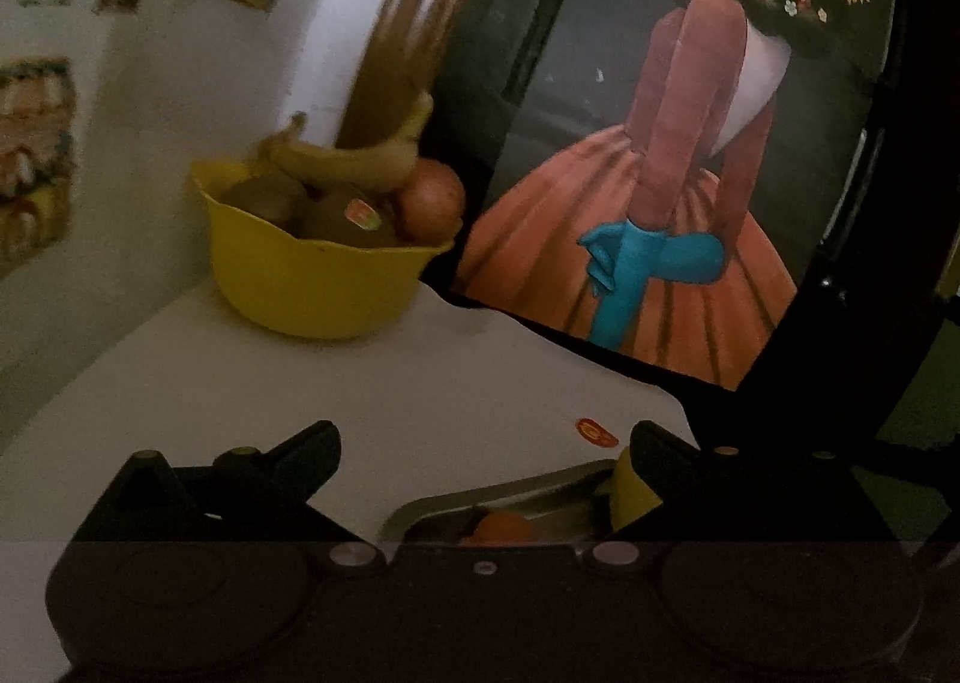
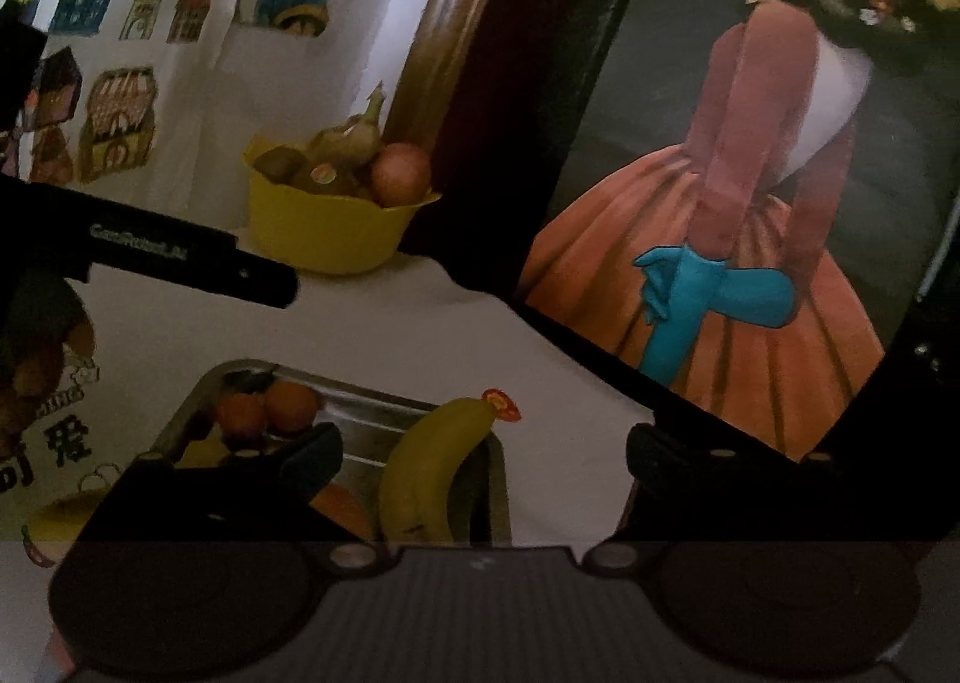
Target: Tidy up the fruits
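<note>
A yellow bowl (image 1: 312, 281) stands at the back of the white table and holds kiwis (image 1: 342, 215), bananas (image 1: 354, 158) and a reddish apple (image 1: 432, 200). It also shows in the right wrist view (image 2: 327, 230). A metal tray (image 2: 360, 401) near me holds oranges (image 2: 291, 404) and a banana (image 2: 429, 470). My left gripper (image 1: 483, 443) is open and empty above the tray's far edge (image 1: 480, 494). My right gripper (image 2: 483, 446) is open and empty just over the tray's banana. The left gripper's finger shows in the right wrist view (image 2: 180, 257).
A large painting (image 1: 678, 173) of a woman in an orange dress leans at the back right. A brown wooden post (image 1: 414, 23) rises behind the bowl. Cartoon stickers (image 2: 120, 119) cover the white wall on the left. A small sticker (image 1: 595, 432) lies on the table.
</note>
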The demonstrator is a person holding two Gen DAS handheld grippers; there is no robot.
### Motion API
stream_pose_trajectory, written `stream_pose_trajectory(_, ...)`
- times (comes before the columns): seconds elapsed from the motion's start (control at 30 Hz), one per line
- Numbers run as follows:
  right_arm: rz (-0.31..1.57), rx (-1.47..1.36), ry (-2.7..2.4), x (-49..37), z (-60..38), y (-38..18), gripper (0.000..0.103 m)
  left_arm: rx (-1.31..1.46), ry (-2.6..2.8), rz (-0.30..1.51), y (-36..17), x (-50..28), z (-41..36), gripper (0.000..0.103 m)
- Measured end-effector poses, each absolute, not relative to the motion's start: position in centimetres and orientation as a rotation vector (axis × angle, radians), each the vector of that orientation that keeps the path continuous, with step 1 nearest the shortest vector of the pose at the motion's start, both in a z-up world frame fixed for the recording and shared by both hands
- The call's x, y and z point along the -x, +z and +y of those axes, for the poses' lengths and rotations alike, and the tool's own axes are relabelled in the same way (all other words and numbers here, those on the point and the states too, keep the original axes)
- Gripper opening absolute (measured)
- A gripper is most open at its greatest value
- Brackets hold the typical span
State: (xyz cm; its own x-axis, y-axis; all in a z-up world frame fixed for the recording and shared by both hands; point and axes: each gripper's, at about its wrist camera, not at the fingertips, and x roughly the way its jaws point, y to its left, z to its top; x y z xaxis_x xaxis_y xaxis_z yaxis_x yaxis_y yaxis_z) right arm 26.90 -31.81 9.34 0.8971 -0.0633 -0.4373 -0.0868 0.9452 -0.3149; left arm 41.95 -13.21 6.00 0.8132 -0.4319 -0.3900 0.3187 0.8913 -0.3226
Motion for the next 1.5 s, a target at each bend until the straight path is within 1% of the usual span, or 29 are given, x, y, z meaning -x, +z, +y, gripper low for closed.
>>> stream_pose_trajectory(0.4, 0.37, 0.296, -0.008, -21.5, -30.7, 10.9, 0.103, 0.206, -0.357, 0.387, 7.5, -34.5, -10.6, 0.102)
stream_pose_trajectory(0.87, 0.284, 0.232, 0.052, -14.4, -29.2, 12.1, 0.103, 0.227, -0.313, 0.352, 8.8, -25.3, -8.2, 0.102)
stream_pose_trajectory(1.3, 0.26, 0.113, 0.066, -7.5, -28.3, 11.3, 0.103, 0.115, -0.262, 0.31, 8.3, -17.0, -7.2, 0.102)
stream_pose_trajectory(1.5, 0.231, 0.074, 0.058, -4.6, -27.5, 10.7, 0.103, 0.145, -0.249, 0.32, 7.4, -14.4, -6.2, 0.102)
